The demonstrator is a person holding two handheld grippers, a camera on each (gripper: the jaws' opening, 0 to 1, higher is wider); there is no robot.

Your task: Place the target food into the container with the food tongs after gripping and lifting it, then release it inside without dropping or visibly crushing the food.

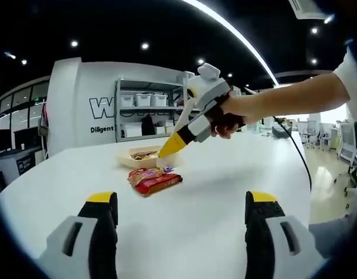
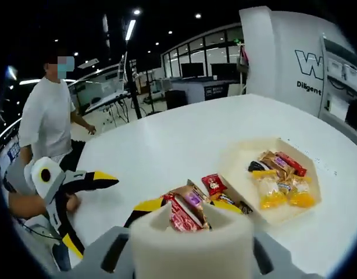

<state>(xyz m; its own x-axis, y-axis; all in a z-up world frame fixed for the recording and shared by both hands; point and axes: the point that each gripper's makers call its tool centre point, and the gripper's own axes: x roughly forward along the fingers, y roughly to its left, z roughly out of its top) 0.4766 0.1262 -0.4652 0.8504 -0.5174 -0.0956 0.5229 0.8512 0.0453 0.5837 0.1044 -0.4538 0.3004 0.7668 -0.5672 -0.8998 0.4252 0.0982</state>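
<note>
The table (image 2: 184, 133) is plain white. The container (image 2: 242, 160) at the right of the right gripper view is pale cream, with yellow, orange and red-brown packets (image 2: 282, 180) inside. At lower centre a red snack packet (image 2: 213, 184) with white print lies beside purple-and-tan wrappers (image 2: 190, 200). The left gripper (image 2: 100, 180), at lower left, is white and black with yellow tips. The right gripper (image 1: 167, 151), mid-frame in the left gripper view, is white and grey with a yellow tip.

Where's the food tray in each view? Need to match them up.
Left gripper view: tray centre-left, just behind the red snack packets.
Right gripper view: tray at right, holding wrapped snacks.
Shared landmark: white wall with the big W.
</note>
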